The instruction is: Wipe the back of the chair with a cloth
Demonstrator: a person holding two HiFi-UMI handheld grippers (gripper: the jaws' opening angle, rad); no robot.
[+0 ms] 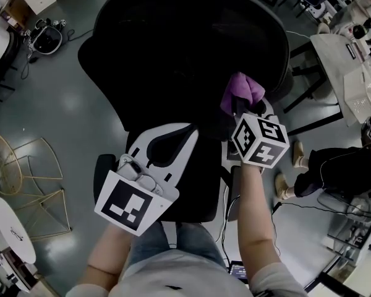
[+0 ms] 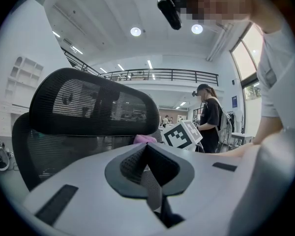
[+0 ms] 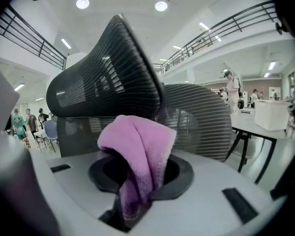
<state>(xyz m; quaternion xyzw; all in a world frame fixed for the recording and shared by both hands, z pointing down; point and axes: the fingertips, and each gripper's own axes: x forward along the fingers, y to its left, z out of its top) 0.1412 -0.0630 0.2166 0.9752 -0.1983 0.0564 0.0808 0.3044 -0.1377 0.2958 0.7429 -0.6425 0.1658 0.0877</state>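
Observation:
The black mesh chair [image 1: 185, 42] fills the middle of the head view, with its back seen from above. My right gripper [image 1: 238, 111] is shut on a purple cloth [image 1: 241, 90], which rests against the right side of the chair back. In the right gripper view the cloth [image 3: 137, 141] hangs folded from my gripper [image 3: 137, 183], right before the headrest [image 3: 113, 77] and the mesh back [image 3: 201, 119]. My left gripper [image 1: 188, 135] is lower left, over the seat side, shut and holding nothing. The left gripper view shows its closed pads [image 2: 146, 154], the headrest [image 2: 88, 102] and a bit of cloth [image 2: 143, 139].
A white desk [image 1: 352, 73] stands at the right, and a seated person's legs [image 1: 334, 172] are near it. A gold wire chair [image 1: 25, 166] and a round white table [image 1: 12, 231] are at the left. Cables lie on the grey floor. A person [image 2: 209, 117] stands beyond the chair.

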